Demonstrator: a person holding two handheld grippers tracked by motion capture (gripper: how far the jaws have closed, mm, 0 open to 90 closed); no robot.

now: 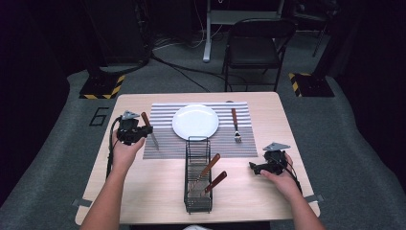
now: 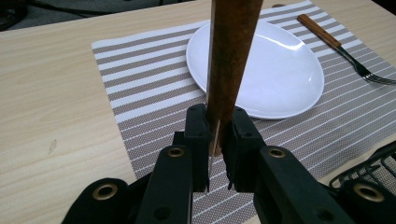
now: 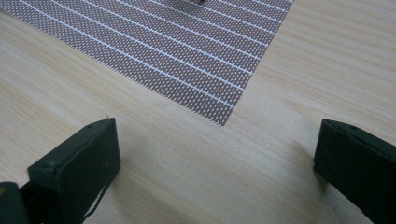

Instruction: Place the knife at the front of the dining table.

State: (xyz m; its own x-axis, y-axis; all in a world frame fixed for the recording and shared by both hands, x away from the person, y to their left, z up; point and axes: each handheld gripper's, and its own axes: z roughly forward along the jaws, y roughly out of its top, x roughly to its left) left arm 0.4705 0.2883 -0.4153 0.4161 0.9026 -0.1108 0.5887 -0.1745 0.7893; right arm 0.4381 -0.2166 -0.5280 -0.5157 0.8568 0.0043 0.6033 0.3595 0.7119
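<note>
1. High view: we held the left gripper point(image 1: 139, 132) over the striped placemat's point(image 1: 163, 143) left edge, pinching a knife point(image 1: 149, 130) beside the round white plate point(image 1: 195, 121); the right gripper point(image 1: 256, 167) rested near the table's point(image 1: 143, 191) right edge.
2. Left gripper view: the jaws pressed on the knife's point(image 2: 231, 56) smooth wooden handle; we judged it could pivot and land crooked on the woven placemat point(image 2: 140, 98).
3. Right gripper view: the jaws stood spread over pale wood-grain table point(image 3: 187, 163).

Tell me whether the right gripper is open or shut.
Open: the right gripper shows its jaws far apart over bare table, nothing between them.
</note>
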